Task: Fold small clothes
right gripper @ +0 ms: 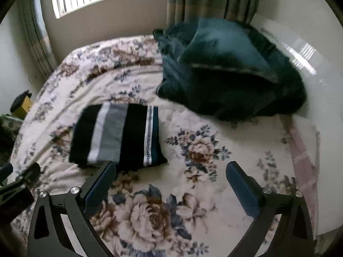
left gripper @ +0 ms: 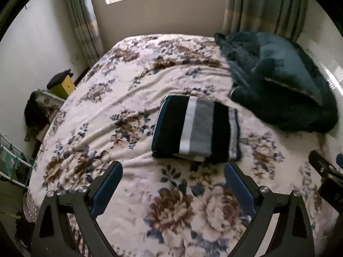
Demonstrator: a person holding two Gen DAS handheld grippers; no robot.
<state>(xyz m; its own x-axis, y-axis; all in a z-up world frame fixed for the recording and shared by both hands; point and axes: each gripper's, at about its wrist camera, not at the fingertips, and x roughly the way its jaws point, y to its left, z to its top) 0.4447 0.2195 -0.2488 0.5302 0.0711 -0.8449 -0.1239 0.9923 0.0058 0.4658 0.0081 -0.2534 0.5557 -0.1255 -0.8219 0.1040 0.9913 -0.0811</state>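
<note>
My two tools hang over the bed (left gripper: pixel 133 98), both spread wide and carrying nothing. The striped garment (left gripper: pixel 196 129), black with white and grey bands, lies on the floral blanket (left gripper: pixel 171 203) as a compact rectangle, its edges stacked, so I judge this piece folded or very nearly so.

From my left tool (left gripper: pixel 172 184) the garment sits dead ahead, its near edge just past the fingertips (left gripper: pixel 116 167) and between them in line. Its stripes run away from me, so the long axis points roughly forward and slightly to the right.

From my right tool (right gripper: pixel 171 177) the same garment (right gripper: pixel 119 135) lies ahead and to the left. Its near right corner shows just above my left fingertip (right gripper: pixel 109 167); whether pad and cloth touch I cannot tell from this view. The space between this tool's fingers holds only blanket.

So the left tool is the one squared up to the bundle, and the right would have to swing left to meet it. I judge that any final squaring or lifting would come most easily from the near edge, one tool to each corner.

A heap of dark teal fabric (right gripper: pixel 227 68) sits at the far right of the bed, nearer my right tool, clear of the striped piece. Whether it is more laundry or bedding, I cannot say.
</note>
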